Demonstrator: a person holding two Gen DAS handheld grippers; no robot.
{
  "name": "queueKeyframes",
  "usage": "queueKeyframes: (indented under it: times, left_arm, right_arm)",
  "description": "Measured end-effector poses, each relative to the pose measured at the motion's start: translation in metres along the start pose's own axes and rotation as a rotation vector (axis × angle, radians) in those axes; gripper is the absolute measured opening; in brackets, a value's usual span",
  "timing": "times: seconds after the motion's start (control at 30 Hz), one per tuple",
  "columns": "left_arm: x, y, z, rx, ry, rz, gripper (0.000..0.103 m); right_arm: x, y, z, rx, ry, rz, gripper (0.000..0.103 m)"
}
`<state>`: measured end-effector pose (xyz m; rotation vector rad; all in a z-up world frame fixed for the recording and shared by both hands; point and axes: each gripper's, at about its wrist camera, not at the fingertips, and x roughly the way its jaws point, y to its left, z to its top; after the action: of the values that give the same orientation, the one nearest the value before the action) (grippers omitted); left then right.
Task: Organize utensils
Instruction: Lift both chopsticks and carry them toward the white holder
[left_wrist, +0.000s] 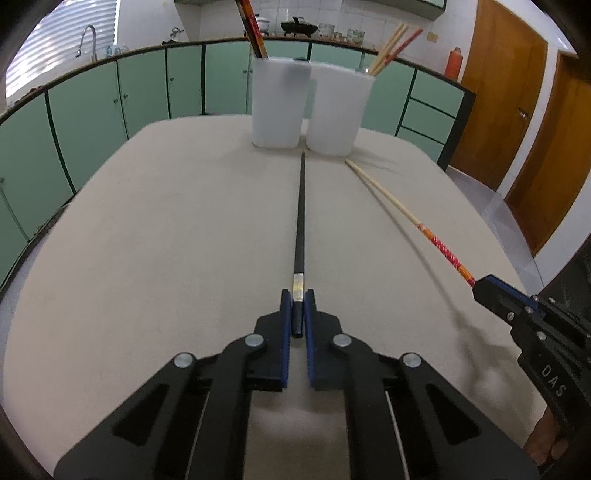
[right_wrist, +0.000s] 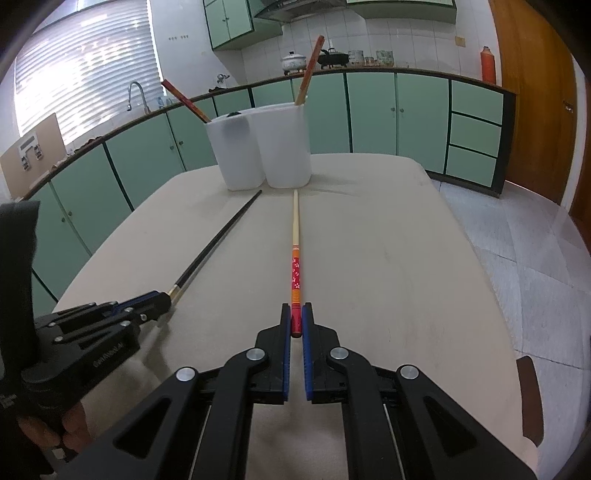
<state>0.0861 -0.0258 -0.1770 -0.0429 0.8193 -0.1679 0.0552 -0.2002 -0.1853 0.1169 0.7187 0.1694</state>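
1. On the beige table (left_wrist: 166, 221), my left gripper (left_wrist: 297, 308) had clamped the black chopstick (left_wrist: 301, 214) by its butt end, tip near the white cups (left_wrist: 277, 103).
2. My right gripper (right_wrist: 296, 321) pinched the red-handled chopstick (right_wrist: 295, 258) likewise.

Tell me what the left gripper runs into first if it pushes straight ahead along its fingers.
Likely the beige table: the left gripper, shut on the black chopstick, points downward. Beyond lie two white plastic containers; depth is unclear.
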Motion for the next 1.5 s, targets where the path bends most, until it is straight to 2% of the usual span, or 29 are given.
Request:
queueKeyframes:
  times: [0.43,0.83,1.2,1.5]
  left_arm:
    - [-0.048,0.008,0.024,-0.002,-0.158,0.015,0.006]
    - [-0.091,0.007,0.056,0.004,-0.292,-0.023,0.005]
    - [-0.102,0.003,0.092,0.03,-0.345,-0.057,0.005]
    - [-0.113,0.004,0.126,0.04,-0.367,-0.095,0.005]
  right_arm:
    - [-0.016,0.004,0.015,-0.027,-0.058,-0.003,0.006]
    - [-0.054,0.008,0.056,-0.045,-0.171,0.026,0.006]
    - [-0.076,0.011,0.111,-0.073,-0.251,0.057,0.006]
    - [-0.077,0.013,0.147,-0.079,-0.246,0.107,0.006]
